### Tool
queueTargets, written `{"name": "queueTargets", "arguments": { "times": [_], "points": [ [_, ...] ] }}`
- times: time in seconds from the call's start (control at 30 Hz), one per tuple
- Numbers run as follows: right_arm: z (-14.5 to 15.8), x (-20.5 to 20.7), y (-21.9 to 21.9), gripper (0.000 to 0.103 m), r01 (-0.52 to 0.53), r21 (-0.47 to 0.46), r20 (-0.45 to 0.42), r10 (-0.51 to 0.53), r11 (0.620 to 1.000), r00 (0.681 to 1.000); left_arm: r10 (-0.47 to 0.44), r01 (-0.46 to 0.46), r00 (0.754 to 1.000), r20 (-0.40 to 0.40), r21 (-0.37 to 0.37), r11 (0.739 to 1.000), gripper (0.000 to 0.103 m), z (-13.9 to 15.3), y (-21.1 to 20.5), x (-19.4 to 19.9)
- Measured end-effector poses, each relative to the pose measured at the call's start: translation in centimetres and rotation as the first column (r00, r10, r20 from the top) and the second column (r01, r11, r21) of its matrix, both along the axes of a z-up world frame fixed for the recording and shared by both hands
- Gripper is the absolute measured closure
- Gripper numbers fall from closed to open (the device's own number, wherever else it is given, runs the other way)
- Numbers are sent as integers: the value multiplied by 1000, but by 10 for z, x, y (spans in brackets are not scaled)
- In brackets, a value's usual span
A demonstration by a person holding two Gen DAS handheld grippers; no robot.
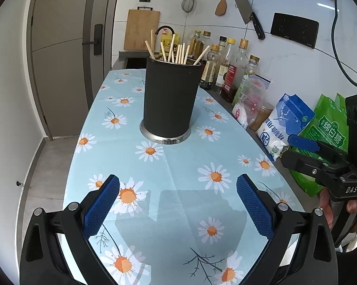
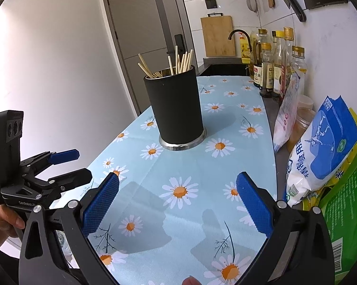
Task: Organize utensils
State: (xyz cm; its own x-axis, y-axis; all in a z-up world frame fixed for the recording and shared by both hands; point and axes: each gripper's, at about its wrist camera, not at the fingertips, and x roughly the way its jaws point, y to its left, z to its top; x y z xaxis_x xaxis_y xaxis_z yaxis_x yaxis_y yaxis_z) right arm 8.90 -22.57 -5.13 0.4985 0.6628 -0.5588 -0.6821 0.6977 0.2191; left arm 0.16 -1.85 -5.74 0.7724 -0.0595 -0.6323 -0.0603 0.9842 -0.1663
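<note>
Blue-padded left gripper (image 1: 178,204) sits at the bottom of the left wrist view, jaws wide apart, holding nothing, hovering over the daisy-print blue tablecloth (image 1: 178,166). Centre frame stands the black cylindrical holder with a steel base (image 1: 170,99), pale wooden chopsticks (image 1: 176,53) bristling from its top. Light, stiff, slick sticks, I'd say; pinch near the upper ends.

Over to the right wrist view: right gripper (image 2: 178,204) at the bottom, equally spread and empty, holder at centre, well apart.
</note>
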Motion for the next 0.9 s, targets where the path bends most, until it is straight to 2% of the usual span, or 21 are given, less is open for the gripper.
{"name": "queueTargets", "arguments": {
  "times": [0.9],
  "points": [
    [-5,1,-3,5,33,-20,-37,-34,999,999,2,-2,1000,-29,3,1000,7,-3,1,2]
  ]
}}
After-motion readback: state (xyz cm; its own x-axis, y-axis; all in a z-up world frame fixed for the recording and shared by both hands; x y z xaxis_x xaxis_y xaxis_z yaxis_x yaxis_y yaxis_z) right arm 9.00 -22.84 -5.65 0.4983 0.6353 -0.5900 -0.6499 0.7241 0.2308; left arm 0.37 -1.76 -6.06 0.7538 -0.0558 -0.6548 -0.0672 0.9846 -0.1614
